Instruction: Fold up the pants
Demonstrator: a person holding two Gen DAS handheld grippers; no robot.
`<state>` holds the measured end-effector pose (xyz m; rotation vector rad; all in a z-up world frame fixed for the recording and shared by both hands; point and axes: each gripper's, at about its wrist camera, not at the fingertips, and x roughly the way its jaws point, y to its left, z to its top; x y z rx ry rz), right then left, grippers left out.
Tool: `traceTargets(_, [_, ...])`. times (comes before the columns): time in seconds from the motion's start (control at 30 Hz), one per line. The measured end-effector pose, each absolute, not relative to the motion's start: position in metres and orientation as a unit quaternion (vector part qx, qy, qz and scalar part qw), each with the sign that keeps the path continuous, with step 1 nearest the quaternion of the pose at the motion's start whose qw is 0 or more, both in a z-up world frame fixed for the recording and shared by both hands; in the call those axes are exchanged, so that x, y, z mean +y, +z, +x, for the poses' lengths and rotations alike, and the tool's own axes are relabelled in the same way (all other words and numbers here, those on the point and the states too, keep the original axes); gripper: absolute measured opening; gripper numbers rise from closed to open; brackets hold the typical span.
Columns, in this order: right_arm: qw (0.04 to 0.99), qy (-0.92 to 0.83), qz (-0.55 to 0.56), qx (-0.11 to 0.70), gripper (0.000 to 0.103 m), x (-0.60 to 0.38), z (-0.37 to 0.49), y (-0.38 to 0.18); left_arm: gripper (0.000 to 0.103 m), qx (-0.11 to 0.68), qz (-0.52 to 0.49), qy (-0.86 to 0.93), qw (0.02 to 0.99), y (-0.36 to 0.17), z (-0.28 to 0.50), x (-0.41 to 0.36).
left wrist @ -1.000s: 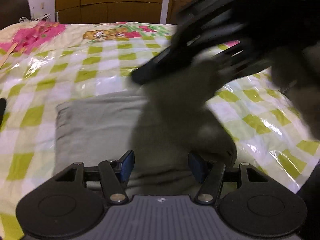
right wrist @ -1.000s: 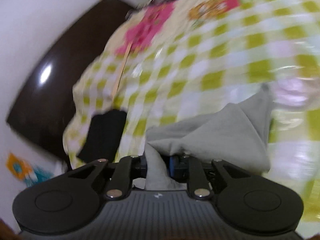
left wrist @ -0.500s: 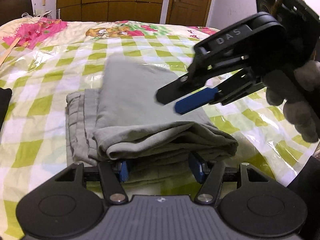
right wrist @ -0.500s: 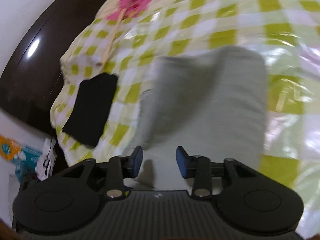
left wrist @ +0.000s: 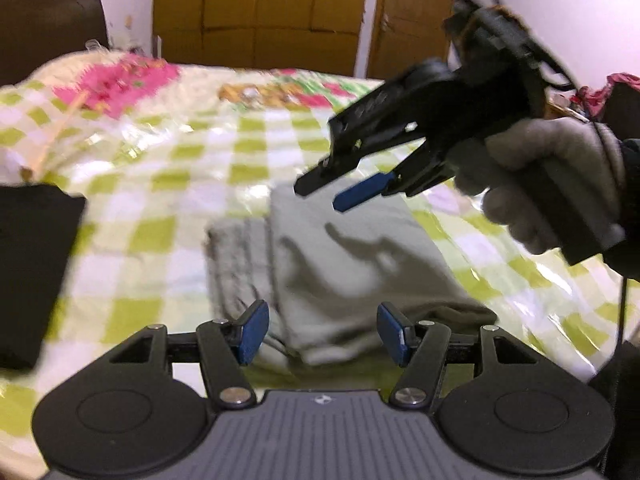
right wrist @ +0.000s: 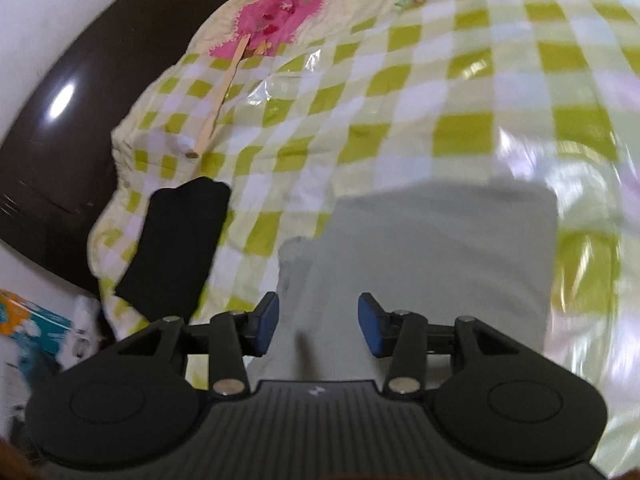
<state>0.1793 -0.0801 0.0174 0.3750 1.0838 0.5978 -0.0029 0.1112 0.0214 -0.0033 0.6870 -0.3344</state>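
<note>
In the left wrist view, we see our left gripper [left wrist: 322, 334] at the bottom, its two blue fingers [left wrist: 252, 332] spread wide with nothing between them. Just past them lie the grey pants [left wrist: 352, 256], folded into one thick stack on the checked bed cover [left wrist: 180, 184]. The near edge of the stack shows layers of cloth, and a strip of grey sticks out along the left side. Above the pants floats our right gripper [left wrist: 328, 196], held by a gloved hand [left wrist: 540, 184]; its fingers are apart and hold nothing. Its shadow falls on the pants. There is bare cover all round the stack. One black cloth [left wrist: 32, 272] lies at the left edge. Far off stand a wooden wardrobe [left wrist: 260, 12] and one door [left wrist: 412, 16]. The writing on the right gripper is too blurred to read.

In the right wrist view, the right gripper [right wrist: 318, 322] hangs over the pants [right wrist: 440, 264], fingers spread and bare. Left of the pants lies the black cloth [right wrist: 176, 248], apart from them. One thin wooden stick [right wrist: 222, 96] rests far left on the cover [right wrist: 400, 92].
</note>
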Motion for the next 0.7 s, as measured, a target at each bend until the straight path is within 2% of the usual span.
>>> traceTargets(0.17, [0.814,0.261,0.139,0.5,0.047,-0.056,0.209,0.018,0.075,0.35,-0.007,-0.154,0.924,0.014,0.014,0.113])
traceTargets(0.37, [0.805,0.318,0.059,0.497,0.056,-0.042,0.236,0.016,0.075,0.357,-0.02,-0.169,0.918,0.007,0.018,0.103])
traceTargets(0.53, [0.781,0.335,0.067,0.522,0.068,-0.056,0.263,0.01,0.075,0.372,-0.021,-0.165,0.913,0.0,0.032,0.094])
traceTargets(0.7, [0.736,0.415,0.056,0.532,0.07,-0.048,0.281,-0.007,0.075,0.387,-0.02,-0.155,0.909,-0.001,0.032,0.094])
